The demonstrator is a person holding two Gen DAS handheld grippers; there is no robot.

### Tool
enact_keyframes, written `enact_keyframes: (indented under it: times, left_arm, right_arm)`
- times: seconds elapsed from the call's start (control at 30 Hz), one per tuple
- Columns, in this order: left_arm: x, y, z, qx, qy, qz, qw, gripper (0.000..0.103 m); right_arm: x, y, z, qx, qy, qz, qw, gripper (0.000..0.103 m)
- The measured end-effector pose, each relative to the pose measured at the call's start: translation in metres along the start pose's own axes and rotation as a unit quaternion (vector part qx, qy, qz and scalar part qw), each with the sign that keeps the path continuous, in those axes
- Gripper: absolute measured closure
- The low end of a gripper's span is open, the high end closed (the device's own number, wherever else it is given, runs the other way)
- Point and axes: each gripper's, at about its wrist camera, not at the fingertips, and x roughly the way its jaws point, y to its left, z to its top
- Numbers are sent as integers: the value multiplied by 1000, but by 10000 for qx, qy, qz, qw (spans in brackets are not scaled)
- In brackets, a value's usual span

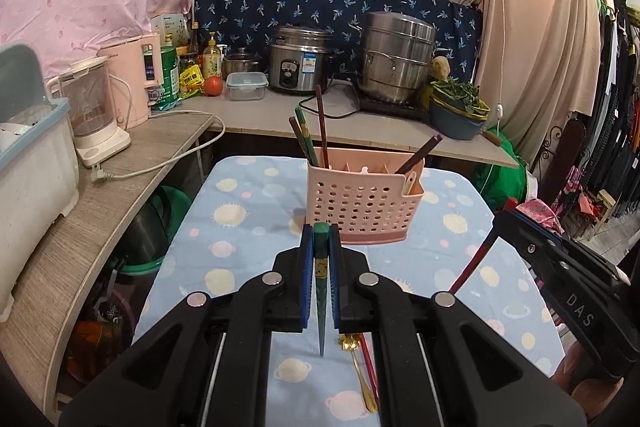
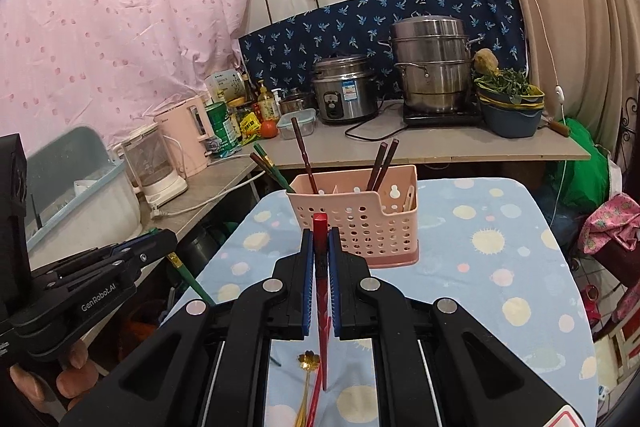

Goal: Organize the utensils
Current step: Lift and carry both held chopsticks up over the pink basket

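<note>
A pink perforated utensil basket [image 1: 362, 205] stands on the blue dotted table and holds several chopsticks [image 1: 320, 127]; it also shows in the right wrist view [image 2: 358, 217]. My left gripper [image 1: 321, 239] is shut on a green chopstick [image 1: 321, 291], held above the table in front of the basket. My right gripper [image 2: 321, 239] is shut on a red chopstick [image 2: 322, 291], also in front of the basket. A gold spoon [image 1: 358, 367] and another red chopstick [image 1: 370, 367] lie on the cloth below the grippers. The right gripper also shows in the left wrist view [image 1: 498, 227], holding the red chopstick [image 1: 472, 263].
A counter [image 1: 256, 115] behind the table carries a rice cooker [image 1: 300, 61], a steel steamer pot [image 1: 396, 57], a bowl of greens [image 1: 460, 111], a kettle [image 1: 90, 107] and bottles. A dish rack [image 1: 32, 163] stands at the left.
</note>
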Motion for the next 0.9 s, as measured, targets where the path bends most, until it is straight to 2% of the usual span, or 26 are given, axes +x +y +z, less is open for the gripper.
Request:
enact_keyframes:
  times: [0.43,0.63,0.9]
  left_arm:
    - [14,1,46,-9,-209,-43,9998,96]
    - [19,0,93,-54,-429,-153,9989,96]
    - [21,-3,168,-159,-1002,-227,9946,96]
  right_arm:
    - [23,-4,50,170,-102,325,9993,96]
    - [31,-12,96,234,-442,319,9982,96]
    - [49,-20,160,318,-928,263,9948,96]
